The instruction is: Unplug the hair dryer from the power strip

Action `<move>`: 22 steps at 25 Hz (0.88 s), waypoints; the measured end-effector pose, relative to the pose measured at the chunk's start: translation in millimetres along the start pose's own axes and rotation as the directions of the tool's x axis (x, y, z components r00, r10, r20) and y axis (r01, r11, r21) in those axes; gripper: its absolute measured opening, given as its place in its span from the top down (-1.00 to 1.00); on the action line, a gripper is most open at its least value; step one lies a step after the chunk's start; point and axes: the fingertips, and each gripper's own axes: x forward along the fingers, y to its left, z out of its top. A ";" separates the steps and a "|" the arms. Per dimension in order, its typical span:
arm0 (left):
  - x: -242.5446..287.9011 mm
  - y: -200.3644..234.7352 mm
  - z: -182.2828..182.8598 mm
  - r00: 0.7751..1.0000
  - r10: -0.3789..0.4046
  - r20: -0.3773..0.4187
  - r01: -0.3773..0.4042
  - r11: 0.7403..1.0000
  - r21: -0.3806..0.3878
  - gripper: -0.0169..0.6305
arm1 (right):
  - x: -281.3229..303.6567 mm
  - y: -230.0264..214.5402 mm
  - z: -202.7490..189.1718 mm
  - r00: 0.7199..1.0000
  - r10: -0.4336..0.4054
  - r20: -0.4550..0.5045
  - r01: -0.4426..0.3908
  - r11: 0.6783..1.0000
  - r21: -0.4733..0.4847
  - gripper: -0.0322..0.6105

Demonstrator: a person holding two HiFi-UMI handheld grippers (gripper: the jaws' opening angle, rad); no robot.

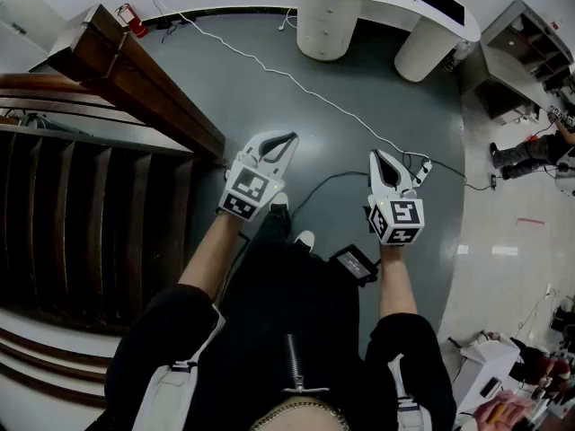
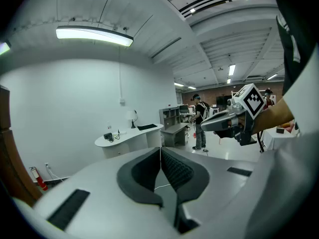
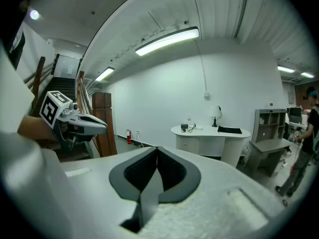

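dark brown wooden staircase (image 1: 99,196) fills the left side, with a small red fire extinguisher (image 1: 133,21) by the wall at the top left corner of the grey floor (image 1: 269,106). the left gripper (image 1: 286,142) hangs over the middle of the floor, its two fingers pressed together with nothing between them. a thin white cable (image 1: 296,83) runs across the floor from the top left corner down to the right. the right gripper (image 1: 378,157) sits just right of the left one, fingers also squeezed together on nothing. the white power strip (image 1: 420,167) lies just beyond its tip, near the right edge of the grey floor, and a black cord (image 1: 337,175) trails from it toward the person's feet. can't make out the hair dryer itself. curvy white desk (image 1: 377,3) along the top edge.
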 end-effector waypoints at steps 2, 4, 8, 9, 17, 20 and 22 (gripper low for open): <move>-4.4 -9.1 0.6 1.000 0.000 -0.004 0.000 1.000 -0.001 0.91 | -7.8 -1.7 0.4 1.000 -0.012 0.002 0.012 1.000 0.020 0.88; -9.2 -16.1 0.1 1.000 0.000 -0.008 0.000 1.000 0.001 0.91 | -15.4 -1.4 2.0 1.000 -0.028 0.013 0.028 0.999 0.024 0.88; -13.2 -23.7 2.4 1.000 0.000 -0.002 0.000 1.000 0.002 0.91 | -20.9 0.3 5.8 0.999 -0.031 0.027 0.030 0.999 0.025 0.88; -13.6 -25.1 3.1 1.000 0.000 0.000 0.000 1.000 0.003 0.91 | -21.1 1.4 6.1 0.999 -0.027 0.027 0.026 0.999 0.024 0.88; -13.4 -28.3 4.8 1.000 -0.013 -0.004 0.013 1.000 0.006 0.91 | -19.4 7.8 7.6 0.999 -0.014 0.030 0.013 0.999 0.032 0.89; -11.4 -27.9 3.1 1.000 -0.019 -0.006 0.019 1.000 0.007 0.91 | -17.9 9.2 6.8 0.999 -0.012 0.032 0.011 0.999 0.032 0.89; -10.2 -27.8 2.4 1.000 -0.018 -0.005 0.018 1.000 0.005 0.91 | -17.7 10.4 5.3 0.999 -0.008 0.031 0.007 0.999 0.032 0.89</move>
